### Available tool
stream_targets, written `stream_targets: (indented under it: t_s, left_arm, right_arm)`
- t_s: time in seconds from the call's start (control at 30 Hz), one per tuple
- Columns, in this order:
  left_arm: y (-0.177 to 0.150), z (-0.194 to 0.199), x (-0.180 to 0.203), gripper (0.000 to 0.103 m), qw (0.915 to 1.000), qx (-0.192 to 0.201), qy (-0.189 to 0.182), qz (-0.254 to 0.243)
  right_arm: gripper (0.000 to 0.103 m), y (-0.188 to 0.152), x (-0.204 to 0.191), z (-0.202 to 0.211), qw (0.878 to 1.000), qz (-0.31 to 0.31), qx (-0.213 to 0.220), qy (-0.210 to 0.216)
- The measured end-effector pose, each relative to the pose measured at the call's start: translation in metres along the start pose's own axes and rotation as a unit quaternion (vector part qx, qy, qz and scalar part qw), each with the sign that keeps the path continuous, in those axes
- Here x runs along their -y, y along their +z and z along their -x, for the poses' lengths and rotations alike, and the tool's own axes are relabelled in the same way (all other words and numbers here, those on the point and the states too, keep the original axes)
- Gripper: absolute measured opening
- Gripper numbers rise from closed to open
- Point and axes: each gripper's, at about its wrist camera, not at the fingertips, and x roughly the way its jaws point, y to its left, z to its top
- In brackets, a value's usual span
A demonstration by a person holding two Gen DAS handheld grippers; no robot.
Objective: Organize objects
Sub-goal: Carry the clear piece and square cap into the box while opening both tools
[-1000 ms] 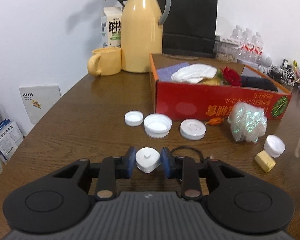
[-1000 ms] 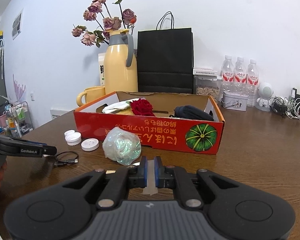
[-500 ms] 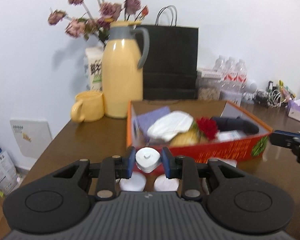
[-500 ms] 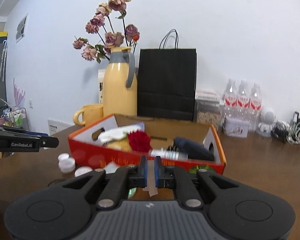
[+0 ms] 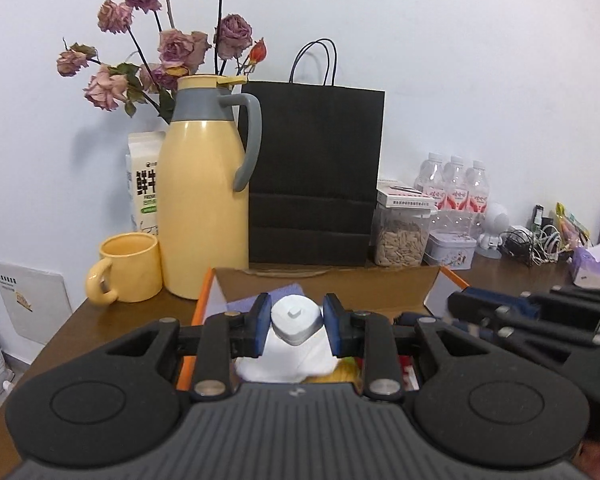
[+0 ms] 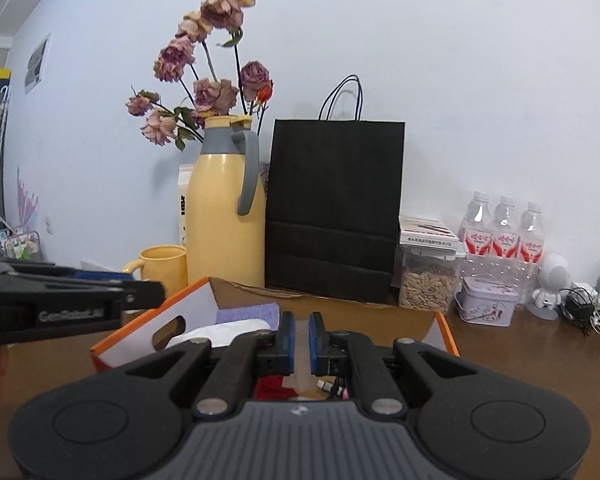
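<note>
The left tongs grip a white cap between their blue pads, held above the near end of the orange box. The right tongs are closed on a thin, pale translucent strip; what it is cannot be made out. They too hang over the box, and in the left view they enter blurred from the right edge.

Much of the box is hidden behind the two tool bodies. In the left view only its far cardboard wall, an orange corner and scraps of the contents show: a purple cloth, a white bundle below the cap, and a bit of yellow and of red that cannot be identified. The right view shows the box's white end flap with a hand slot, the purple cloth, the white bundle, something red and a small plug-like piece under the tongs.

Behind the box on the tabletop stand a yellow mug, a yellow jug, a milk carton half hidden by the jug, dried roses, a black bag, a jar of seeds, a tin and water bottles. A tangle of cables at the right is too small to sort out.
</note>
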Motion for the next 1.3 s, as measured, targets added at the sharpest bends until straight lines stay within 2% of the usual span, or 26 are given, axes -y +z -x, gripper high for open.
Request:
stream_targets:
  t_s: [0.2,0.33,0.47,0.6,0.63,0.7,0.77,0.83,0.87,0.93,1.0,1.03,1.3]
  left_arm:
    - [0.003,-0.041,0.003,0.029,0.9998,-0.009,0.010,0.016]
    - [-0.004,-0.065,0.002,0.029,0.9995,-0.022,0.017,0.012]
    - [-0.009,-0.076,-0.003,0.029,0.9990,-0.036,0.020,0.015]
    - [-0.009,-0.075,-0.008,0.029,0.9991,-0.033,0.020,0.020]
    - [-0.009,-0.074,-0.008,0.030,0.9991,-0.032,0.020,0.020]
    - [-0.010,-0.073,-0.008,0.042,0.9992,-0.028,0.022,0.020]
    - [-0.010,-0.070,-0.008,0.077,0.9993,-0.018,0.026,0.023]
    - [-0.009,-0.067,-0.007,0.095,0.9989,-0.004,0.041,0.022]
    - [-0.009,-0.066,-0.006,0.103,0.9987,0.001,0.047,0.022]
    - [-0.008,-0.064,-0.007,0.103,0.9982,0.010,0.053,0.026]
    - [-0.008,-0.065,-0.009,0.103,0.9979,0.007,0.057,0.028]
    - [-0.008,-0.066,-0.010,0.103,0.9978,0.005,0.059,0.030]
    - [-0.008,-0.064,-0.009,0.103,0.9980,0.005,0.057,0.027]
  right_arm:
    - [0.006,0.000,-0.002,-0.041,1.000,0.010,-0.018,-0.003]
    - [0.006,-0.006,0.007,-0.062,1.000,-0.006,-0.028,-0.004]
    - [0.006,-0.014,0.016,-0.076,0.999,-0.019,-0.048,-0.004]
    - [0.006,-0.016,0.019,-0.078,0.998,-0.020,-0.052,-0.004]
    - [0.007,-0.016,0.018,-0.078,0.998,-0.019,-0.052,-0.005]
    - [0.008,-0.017,0.019,-0.077,0.998,-0.021,-0.051,-0.008]
    - [0.016,-0.017,0.020,-0.075,0.998,-0.025,-0.050,-0.009]
    - [0.046,-0.017,0.023,-0.074,0.998,-0.032,-0.048,-0.018]
    - [0.053,-0.017,0.024,-0.074,0.998,-0.035,-0.046,-0.021]
    - [0.081,-0.016,0.026,-0.074,0.998,-0.039,-0.043,-0.024]
    - [0.099,-0.016,0.027,-0.074,0.998,-0.042,-0.039,-0.028]
    - [0.102,-0.016,0.027,-0.074,0.998,-0.043,-0.036,-0.028]
    - [0.103,-0.014,0.028,-0.072,0.998,-0.042,-0.036,-0.029]
